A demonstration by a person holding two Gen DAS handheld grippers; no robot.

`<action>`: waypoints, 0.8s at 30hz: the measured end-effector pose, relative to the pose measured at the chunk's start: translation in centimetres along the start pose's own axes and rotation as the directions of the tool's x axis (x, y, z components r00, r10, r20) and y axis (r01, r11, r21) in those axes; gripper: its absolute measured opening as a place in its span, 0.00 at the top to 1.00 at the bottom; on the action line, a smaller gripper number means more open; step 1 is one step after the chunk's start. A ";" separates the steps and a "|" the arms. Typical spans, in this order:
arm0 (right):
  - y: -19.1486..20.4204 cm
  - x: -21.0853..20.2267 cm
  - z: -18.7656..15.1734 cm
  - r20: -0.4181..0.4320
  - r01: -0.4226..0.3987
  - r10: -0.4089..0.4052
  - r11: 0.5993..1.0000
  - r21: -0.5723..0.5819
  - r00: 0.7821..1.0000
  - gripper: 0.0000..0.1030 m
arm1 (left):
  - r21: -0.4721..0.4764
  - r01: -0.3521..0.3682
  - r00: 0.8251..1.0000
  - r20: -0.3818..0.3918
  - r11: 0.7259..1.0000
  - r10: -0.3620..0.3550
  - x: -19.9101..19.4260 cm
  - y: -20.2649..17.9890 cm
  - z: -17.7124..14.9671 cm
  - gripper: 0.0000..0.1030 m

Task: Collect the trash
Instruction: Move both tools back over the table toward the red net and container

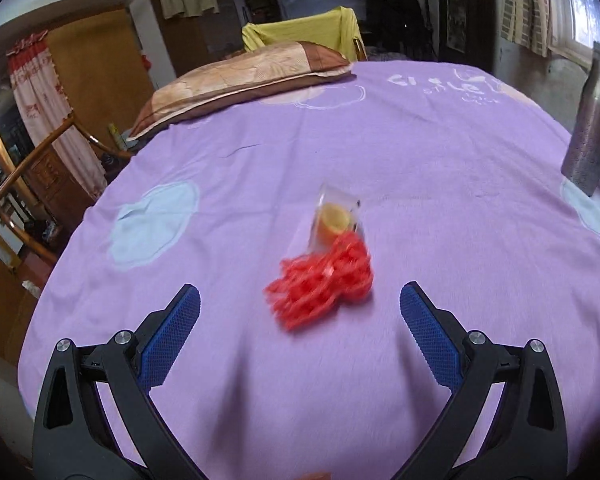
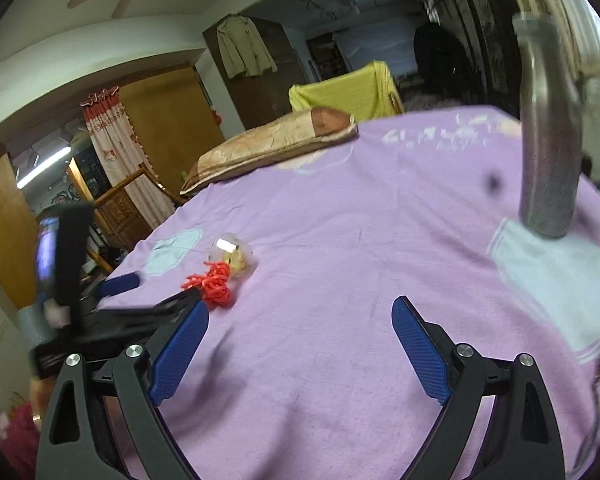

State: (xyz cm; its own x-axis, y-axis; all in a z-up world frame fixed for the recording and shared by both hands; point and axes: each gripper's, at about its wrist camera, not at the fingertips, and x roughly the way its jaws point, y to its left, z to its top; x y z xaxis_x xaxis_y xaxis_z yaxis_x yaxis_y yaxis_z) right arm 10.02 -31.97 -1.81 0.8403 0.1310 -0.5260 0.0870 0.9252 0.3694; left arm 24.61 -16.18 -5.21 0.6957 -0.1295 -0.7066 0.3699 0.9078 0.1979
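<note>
Seen over a purple bedspread (image 1: 420,168): left gripper (image 1: 300,300) and right gripper (image 2: 300,312), both spread wide and empty, red netting (image 1: 324,280) touching a clear packet (image 1: 338,216) just beyond the left gripper.

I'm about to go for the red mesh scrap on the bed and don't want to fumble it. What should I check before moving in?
1. Left hand-held gripper open, nothing between its fingers: ok.
2. Red mesh scrap ahead of the left hand-held gripper, roughly centred between its fingers: ok.
3. Clear packet with a yellow piece apart from the scrap: not ok, they lie touching.
4. Right hand-held gripper open and empty: ok.
5. Metal bottle well away from the scrap: ok.
6. A bin for the trash in view: not ok, none is visible in either view.
</note>
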 end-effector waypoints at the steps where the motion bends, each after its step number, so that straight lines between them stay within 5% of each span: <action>1: -0.5 0.3 0.0 -0.010 -0.024 0.024 0.999 0.028 1.000 0.11 | 0.002 -0.006 1.000 -0.008 1.000 0.006 0.6 -0.2 0.4 0.06; 6: -2.4 1.8 0.0 -0.068 -0.052 0.062 0.990 0.134 0.996 0.11 | 0.009 -0.075 0.996 -0.051 0.997 0.075 3.4 0.4 0.8 0.06; 14: -1.7 2.0 -0.2 -0.094 -0.065 0.075 0.992 0.106 0.993 0.11 | -0.039 -0.202 0.976 -0.087 0.979 0.198 4.1 7.6 -0.7 0.06; 19: -1.9 2.5 -0.3 -0.111 -0.051 0.065 0.991 0.122 0.992 0.11 | -0.203 -0.093 0.982 -0.178 0.975 0.056 5.5 11.7 -1.4 0.06; 24: -0.3 3.9 0.2 -0.174 -0.017 0.022 0.999 0.032 0.984 0.11 | -0.245 0.009 0.969 -0.239 0.969 -0.070 6.8 12.3 -1.7 0.05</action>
State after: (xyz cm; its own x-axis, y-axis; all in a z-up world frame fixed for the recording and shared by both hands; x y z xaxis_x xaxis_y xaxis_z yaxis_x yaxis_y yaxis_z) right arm 13.33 -31.77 -3.79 0.7358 0.2117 -0.6432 0.0897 0.9110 0.4025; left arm 32.81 -5.22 -8.75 0.5009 -0.0932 -0.8604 0.2141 0.9766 0.0189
